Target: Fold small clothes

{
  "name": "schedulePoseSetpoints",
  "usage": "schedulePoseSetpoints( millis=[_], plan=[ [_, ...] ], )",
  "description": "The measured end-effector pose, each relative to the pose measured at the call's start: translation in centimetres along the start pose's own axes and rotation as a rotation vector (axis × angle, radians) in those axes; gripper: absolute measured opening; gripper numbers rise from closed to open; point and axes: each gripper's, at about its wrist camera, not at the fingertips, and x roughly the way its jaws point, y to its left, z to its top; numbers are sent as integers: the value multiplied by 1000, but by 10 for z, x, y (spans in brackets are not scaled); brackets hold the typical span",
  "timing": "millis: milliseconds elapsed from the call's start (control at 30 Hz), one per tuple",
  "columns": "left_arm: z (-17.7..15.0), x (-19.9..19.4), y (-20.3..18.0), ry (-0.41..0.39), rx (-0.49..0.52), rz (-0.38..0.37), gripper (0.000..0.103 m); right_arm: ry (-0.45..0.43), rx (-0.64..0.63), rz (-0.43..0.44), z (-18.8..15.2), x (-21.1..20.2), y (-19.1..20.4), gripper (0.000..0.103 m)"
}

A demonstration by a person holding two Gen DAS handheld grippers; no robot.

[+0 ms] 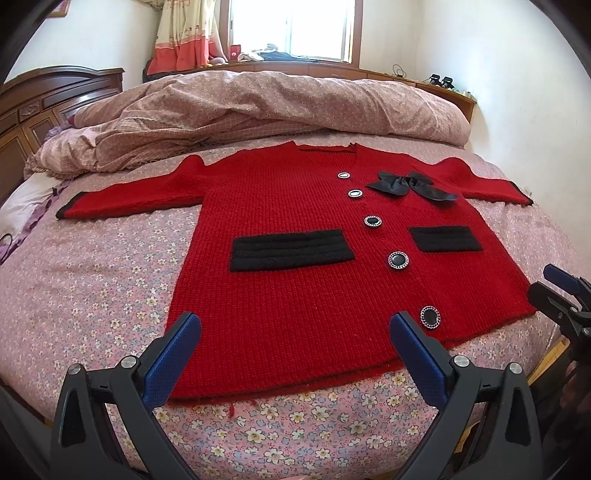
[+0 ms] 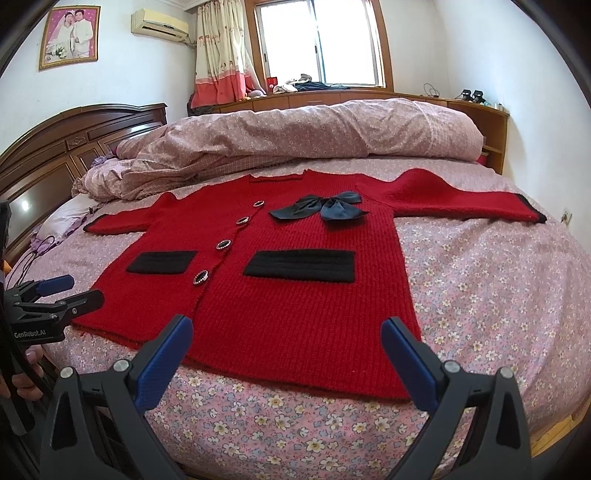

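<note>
While both the left gripper (image 1: 295, 343) and right gripper (image 2: 286, 349) hover wide apart and empty over the near hem, the red knitted cardigan with black pockets (image 1: 306, 266) lies flat and unfolded on the floral pink bedsheet (image 1: 92, 295); folding likely begins by pinching a sleeve (image 2: 472, 201), with bare sheet either side.

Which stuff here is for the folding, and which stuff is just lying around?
For the folding:
- red cardigan, spread flat on the bed, sleeves out
- left gripper, open
- right gripper, open

Just lying around:
- rumpled quilt behind the cardigan
- curtain by the window
- framed photo on the wall
- air conditioner
</note>
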Motion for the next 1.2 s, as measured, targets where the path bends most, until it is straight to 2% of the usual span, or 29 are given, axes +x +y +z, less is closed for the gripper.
schedulePoseSetpoints(
  millis=[533, 733, 833, 1000, 1200],
  plan=[
    [-1, 2, 2, 2, -3, 6, 99, 2, -2, 4, 1, 1, 1, 103],
    [10, 3, 19, 7, -60, 6, 99, 3, -2, 33, 12, 6, 10, 103],
    [23, 4, 38, 0, -114, 11, 99, -14, -37, 53, 27, 10, 22, 103],
    [49, 11, 74, -16, -145, 68, 99, -37, -110, 90, 58, 27, 54, 103],
    [82, 33, 153, -24, -264, 89, 99, -57, -179, 182, 93, 59, 112, 103]
  ],
)
